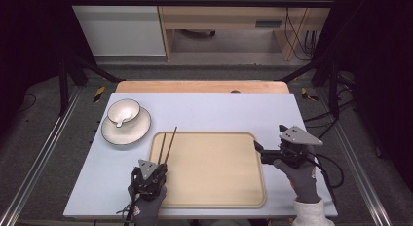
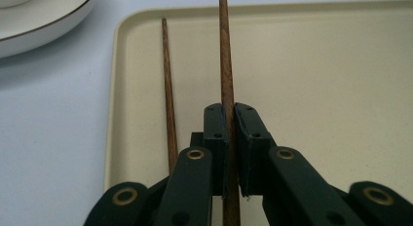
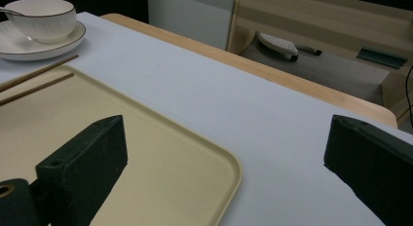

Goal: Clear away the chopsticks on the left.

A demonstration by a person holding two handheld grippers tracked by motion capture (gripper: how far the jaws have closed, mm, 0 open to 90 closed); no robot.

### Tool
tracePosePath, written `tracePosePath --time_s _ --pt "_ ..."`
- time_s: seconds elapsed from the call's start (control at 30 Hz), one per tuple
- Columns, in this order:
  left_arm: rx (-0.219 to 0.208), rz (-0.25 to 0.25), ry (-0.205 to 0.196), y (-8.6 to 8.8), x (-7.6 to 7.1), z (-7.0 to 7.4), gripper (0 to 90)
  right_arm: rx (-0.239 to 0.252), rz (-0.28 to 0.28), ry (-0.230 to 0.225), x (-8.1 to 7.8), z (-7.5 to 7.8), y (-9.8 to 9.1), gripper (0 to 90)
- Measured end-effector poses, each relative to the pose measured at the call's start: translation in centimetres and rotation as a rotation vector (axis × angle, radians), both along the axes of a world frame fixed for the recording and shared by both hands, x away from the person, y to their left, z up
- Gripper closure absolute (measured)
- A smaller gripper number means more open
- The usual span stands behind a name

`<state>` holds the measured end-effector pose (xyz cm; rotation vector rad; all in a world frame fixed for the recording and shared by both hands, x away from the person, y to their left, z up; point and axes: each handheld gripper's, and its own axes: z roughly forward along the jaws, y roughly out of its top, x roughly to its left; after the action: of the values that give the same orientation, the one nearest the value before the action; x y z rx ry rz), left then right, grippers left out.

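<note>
Left gripper (image 2: 229, 153) jaws clamp one thin, stiff, light wooden chopstick (image 2: 225, 65) near its thick end, over the tray (image 2: 341, 89); slippery, likely to pivot. Right gripper (image 3: 224, 153) jaws gape empty.

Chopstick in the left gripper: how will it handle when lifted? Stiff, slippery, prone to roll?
The chopstick looks like straight wood, so probably stiff and light. Thin and smooth, clamped near one end by the left gripper, it may pivot or slip. Its mate on the tray would likely roll if nudged.

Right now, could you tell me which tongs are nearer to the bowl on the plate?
Left. The left tongs, shut on a chopstick, are at the tray's left edge, just below the bowl. The right tongs stand open at the tray's far right edge.
</note>
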<state>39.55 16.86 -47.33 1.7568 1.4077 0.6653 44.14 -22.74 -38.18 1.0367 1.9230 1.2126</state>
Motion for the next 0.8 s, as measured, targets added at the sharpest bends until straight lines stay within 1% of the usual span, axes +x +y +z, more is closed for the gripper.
tracePosePath --time_s 0.23,0.47,0.5,0.63,0.8 --pt "0.014 -0.002 0.031 -0.05 0.04 -0.51 84.0 -0.001 0.000 0.000 0.01 -0.02 0.03 2.2" --pt "0.037 -0.011 0.067 -0.13 0.21 -0.58 83.8 -0.007 0.002 0.002 0.06 -0.09 0.09 2.2" --pt "0.034 -0.009 0.069 -0.17 0.26 -0.61 83.8 -0.008 0.001 0.003 0.06 -0.10 0.09 2.2" --pt "0.059 -0.010 0.082 -0.35 0.33 -0.66 83.7 -0.006 0.003 0.002 0.07 -0.11 0.12 2.2" --pt "0.075 -0.021 0.096 -0.40 0.46 -0.63 83.7 -0.011 0.002 0.004 0.13 -0.19 0.18 2.2"
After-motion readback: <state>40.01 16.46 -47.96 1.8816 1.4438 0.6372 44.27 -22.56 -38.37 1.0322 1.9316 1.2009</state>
